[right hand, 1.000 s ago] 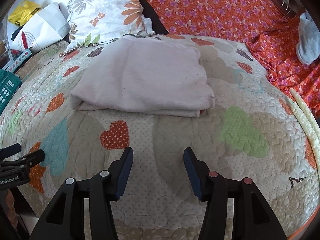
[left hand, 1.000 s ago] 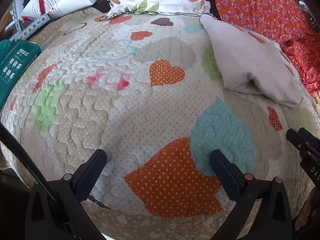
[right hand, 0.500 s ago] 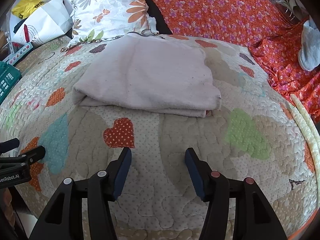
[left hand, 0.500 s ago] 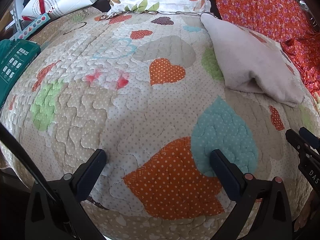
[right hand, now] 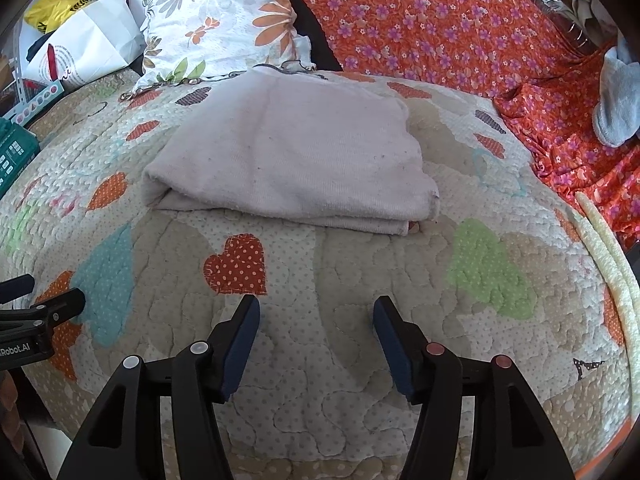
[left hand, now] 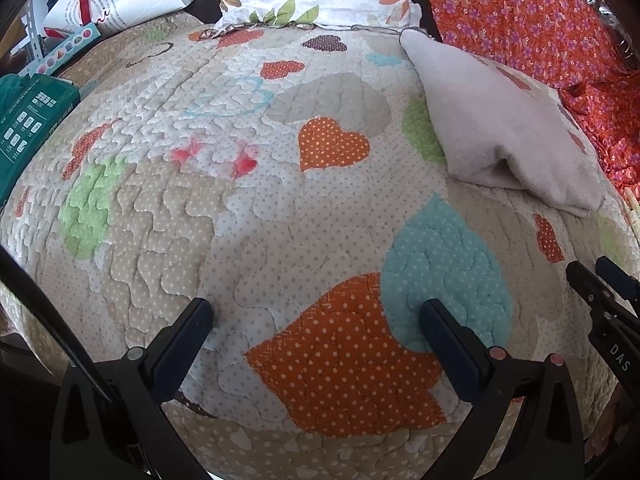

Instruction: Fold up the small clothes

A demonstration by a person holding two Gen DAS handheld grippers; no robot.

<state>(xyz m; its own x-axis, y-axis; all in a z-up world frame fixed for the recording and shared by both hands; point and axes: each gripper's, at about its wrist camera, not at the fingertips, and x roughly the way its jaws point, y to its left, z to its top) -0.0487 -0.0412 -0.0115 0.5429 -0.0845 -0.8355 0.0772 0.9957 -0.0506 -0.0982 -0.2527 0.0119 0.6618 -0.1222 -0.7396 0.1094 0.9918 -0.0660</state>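
Change: over the last second my right gripper (right hand: 316,316) has edged closer to the folded pale garment (right hand: 288,160), which now sits larger in its view; my left view barely shifts.
Meaning: I judge the fold finished, or a last tidy-up is about to begin.
Garment: it lies folded in layers on the heart-patterned quilt (right hand: 360,360), just below the floral pillow (right hand: 224,20), well ahead of both tools.
Right gripper: spread wide, empty, hovering over bare quilt near the garment's front edge.
Left gripper (left hand: 316,312): also spread and empty, over the orange heart patch (left hand: 344,364), garment (left hand: 500,128) off to its right.
Containers: a white paper bag (right hand: 88,44) stands beyond the quilt; I cannot tell its contents. A green box (left hand: 28,120) lies closed at the left edge.
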